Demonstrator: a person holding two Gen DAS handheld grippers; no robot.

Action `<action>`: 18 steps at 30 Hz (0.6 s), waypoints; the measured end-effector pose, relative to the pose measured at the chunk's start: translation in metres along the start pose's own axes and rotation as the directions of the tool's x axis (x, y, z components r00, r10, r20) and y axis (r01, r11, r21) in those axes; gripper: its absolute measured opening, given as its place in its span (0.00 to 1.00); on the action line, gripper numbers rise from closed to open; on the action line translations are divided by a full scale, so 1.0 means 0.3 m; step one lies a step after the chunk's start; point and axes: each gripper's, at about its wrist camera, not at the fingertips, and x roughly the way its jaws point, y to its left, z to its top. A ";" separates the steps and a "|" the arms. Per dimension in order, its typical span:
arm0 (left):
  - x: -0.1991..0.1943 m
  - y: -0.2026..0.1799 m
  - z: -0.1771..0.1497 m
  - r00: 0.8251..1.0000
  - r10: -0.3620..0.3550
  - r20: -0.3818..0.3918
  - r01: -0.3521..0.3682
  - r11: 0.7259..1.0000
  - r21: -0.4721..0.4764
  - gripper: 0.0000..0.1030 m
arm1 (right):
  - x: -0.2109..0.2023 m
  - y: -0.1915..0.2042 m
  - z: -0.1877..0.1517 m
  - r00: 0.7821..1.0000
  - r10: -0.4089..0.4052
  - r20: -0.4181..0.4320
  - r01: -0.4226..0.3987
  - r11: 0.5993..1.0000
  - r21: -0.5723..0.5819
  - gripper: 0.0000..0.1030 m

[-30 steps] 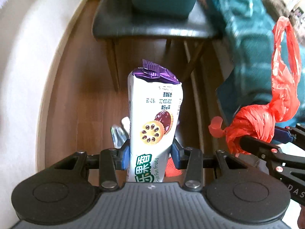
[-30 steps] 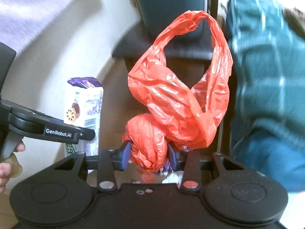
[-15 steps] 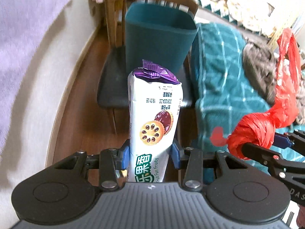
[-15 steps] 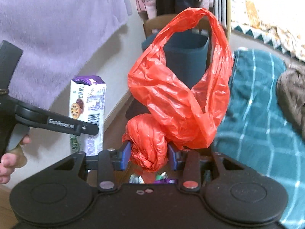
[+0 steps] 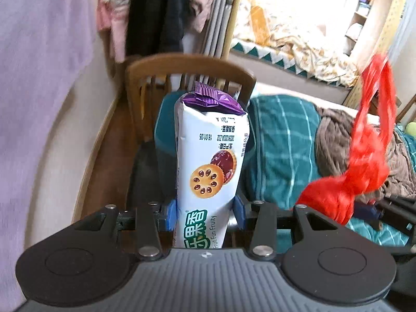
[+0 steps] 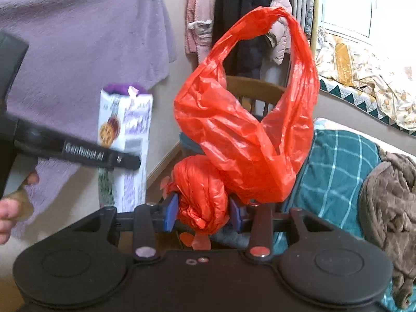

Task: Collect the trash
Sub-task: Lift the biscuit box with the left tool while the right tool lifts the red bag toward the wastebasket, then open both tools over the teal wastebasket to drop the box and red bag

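Observation:
My left gripper [image 5: 205,214] is shut on a white and purple biscuit packet [image 5: 209,161] and holds it upright in the air. The packet also shows in the right wrist view [image 6: 124,140], left of the bag. My right gripper [image 6: 204,212] is shut on the twisted part of a red plastic bag [image 6: 244,135], whose loop stands up above the fingers. The bag also shows at the right of the left wrist view [image 5: 361,156]. A teal bin [image 5: 163,135] stands on a wooden chair [image 5: 189,65] ahead, mostly hidden behind the packet.
A bed with a teal checked blanket [image 5: 283,143] and a brown blanket [image 6: 390,195] lies to the right. A purple cloth [image 6: 78,39] hangs on the wall at left. Coats [image 6: 234,13] hang behind the chair. A second bed [image 5: 299,39] is by the window.
Both grippers have risen and tilted up with their loads. The view went from the floor and chair legs to the chair back, hanging coats and window. Both grips are unchanged.

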 end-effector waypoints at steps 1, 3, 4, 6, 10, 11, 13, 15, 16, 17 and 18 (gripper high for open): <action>0.022 0.008 0.044 1.000 -0.006 0.004 0.006 1.000 0.007 0.40 | 0.046 -0.011 0.016 1.000 -0.016 -0.002 0.016 1.000 0.003 0.39; 0.075 0.027 0.139 0.999 -0.030 0.010 0.030 0.999 0.020 0.40 | 0.092 -0.027 0.080 0.999 -0.038 -0.007 0.038 0.999 0.014 0.39; 0.107 0.037 0.184 0.999 -0.042 0.010 0.041 0.999 0.025 0.40 | 0.125 -0.035 0.104 0.999 -0.049 -0.010 0.049 0.999 0.021 0.39; 0.178 0.050 0.262 0.998 -0.061 0.000 0.061 0.998 0.029 0.40 | 0.206 -0.042 0.149 0.997 -0.076 -0.019 0.076 0.996 0.040 0.39; 0.314 0.084 0.361 0.996 -0.084 -0.021 0.084 0.995 0.047 0.40 | 0.349 -0.053 0.242 0.991 -0.133 -0.033 0.134 0.990 0.053 0.39; 0.346 0.095 0.378 0.996 -0.084 -0.030 0.086 0.995 0.053 0.40 | 0.378 -0.056 0.255 0.989 -0.143 -0.037 0.145 0.988 0.057 0.39; 0.405 0.120 0.402 0.995 -0.092 -0.043 0.094 0.994 0.060 0.40 | 0.458 -0.076 0.290 0.984 -0.172 -0.053 0.176 0.982 0.070 0.39; 0.477 0.130 0.418 0.995 -0.083 -0.059 0.087 0.993 0.076 0.40 | 0.527 -0.088 0.312 0.980 -0.186 -0.067 0.191 0.978 0.081 0.39; 0.516 0.133 0.423 0.995 -0.077 -0.068 0.082 0.993 0.085 0.40 | 0.558 -0.077 0.327 0.978 -0.196 -0.074 0.202 0.976 0.082 0.39; 0.551 0.131 0.431 0.994 -0.076 -0.078 0.083 0.993 0.088 0.40 | 0.585 -0.075 0.332 0.976 -0.204 -0.080 0.210 0.974 0.080 0.39; 0.584 0.133 0.433 0.992 -0.083 -0.090 0.091 0.992 0.089 0.40 | 0.608 -0.072 0.335 0.974 -0.208 -0.087 0.215 0.974 0.075 0.39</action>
